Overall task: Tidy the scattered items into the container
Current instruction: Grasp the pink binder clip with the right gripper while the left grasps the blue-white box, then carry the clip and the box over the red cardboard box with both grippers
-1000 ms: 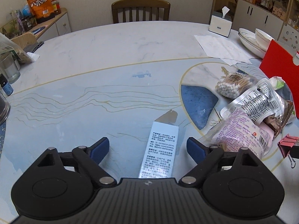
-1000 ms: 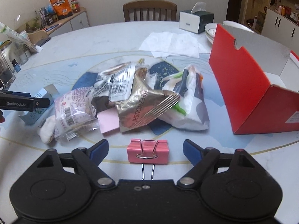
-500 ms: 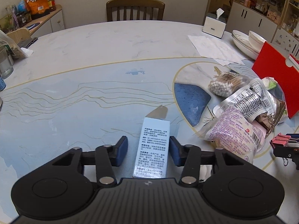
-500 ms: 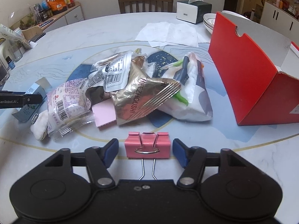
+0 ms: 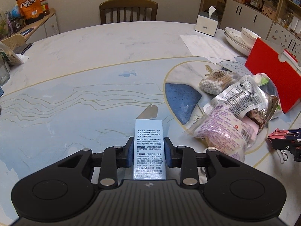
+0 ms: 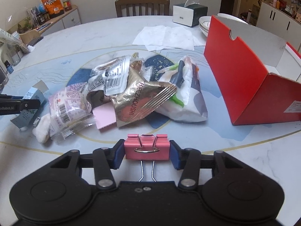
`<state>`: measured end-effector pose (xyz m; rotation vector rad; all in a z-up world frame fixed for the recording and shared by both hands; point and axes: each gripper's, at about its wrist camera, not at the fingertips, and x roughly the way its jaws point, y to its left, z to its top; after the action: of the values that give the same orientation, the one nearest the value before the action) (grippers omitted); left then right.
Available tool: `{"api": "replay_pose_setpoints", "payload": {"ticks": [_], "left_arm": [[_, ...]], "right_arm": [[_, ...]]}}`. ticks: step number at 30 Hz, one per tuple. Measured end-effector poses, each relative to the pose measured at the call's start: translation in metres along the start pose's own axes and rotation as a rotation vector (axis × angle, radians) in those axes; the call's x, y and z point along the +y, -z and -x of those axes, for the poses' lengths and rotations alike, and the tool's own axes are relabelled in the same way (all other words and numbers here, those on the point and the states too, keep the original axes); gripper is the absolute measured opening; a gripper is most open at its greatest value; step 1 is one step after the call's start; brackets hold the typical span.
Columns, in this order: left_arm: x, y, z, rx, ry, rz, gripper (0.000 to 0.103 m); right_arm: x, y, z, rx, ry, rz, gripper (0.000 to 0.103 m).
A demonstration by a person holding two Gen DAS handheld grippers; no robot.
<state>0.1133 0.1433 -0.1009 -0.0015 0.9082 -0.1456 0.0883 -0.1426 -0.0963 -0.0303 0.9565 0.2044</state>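
Note:
My left gripper (image 5: 149,150) is shut on a pale blue carton (image 5: 148,141) with black print, its end flap open. My right gripper (image 6: 146,150) is shut on a pink binder clip (image 6: 146,147); the clip also shows in the left wrist view (image 5: 280,133). The open red box (image 6: 244,71) stands at the right. A heap of snack packets lies on the table: a gold packet (image 6: 143,98), a pink-printed packet (image 6: 65,105), a white and blue bag (image 6: 186,98), a pink pad (image 6: 104,116) and a bag of cotton swabs (image 5: 214,81).
Paper napkins (image 6: 165,37), a tissue box (image 6: 190,12) and stacked white bowls (image 5: 242,37) sit at the far side of the marble table (image 5: 84,56). A wooden chair (image 5: 128,11) stands behind. Glass jars (image 6: 11,56) stand at the left edge.
Both grippers have closed: the left onto the blue carton, the right onto the pink binder clip. Both were open a second ago.

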Motion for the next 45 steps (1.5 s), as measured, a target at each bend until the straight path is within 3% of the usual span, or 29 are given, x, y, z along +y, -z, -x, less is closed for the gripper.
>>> {"api": "replay_pose_setpoints", "payload": {"ticks": [20,32,45], "left_arm": [[-0.06,-0.021,0.056,-0.021,0.049,-0.05,0.031],[-0.14,-0.048,0.066,-0.035,0.092,-0.067,0.031],[-0.247,-0.095,0.045,-0.07,0.159,-0.146,0.031]], "right_arm": [[-0.026,-0.027,0.071,-0.11,-0.052,0.014,0.048],[-0.083,-0.051,0.09,-0.147,-0.086,0.043,0.048],[-0.171,-0.077,0.093,-0.174,-0.074,0.049,0.048]]}}
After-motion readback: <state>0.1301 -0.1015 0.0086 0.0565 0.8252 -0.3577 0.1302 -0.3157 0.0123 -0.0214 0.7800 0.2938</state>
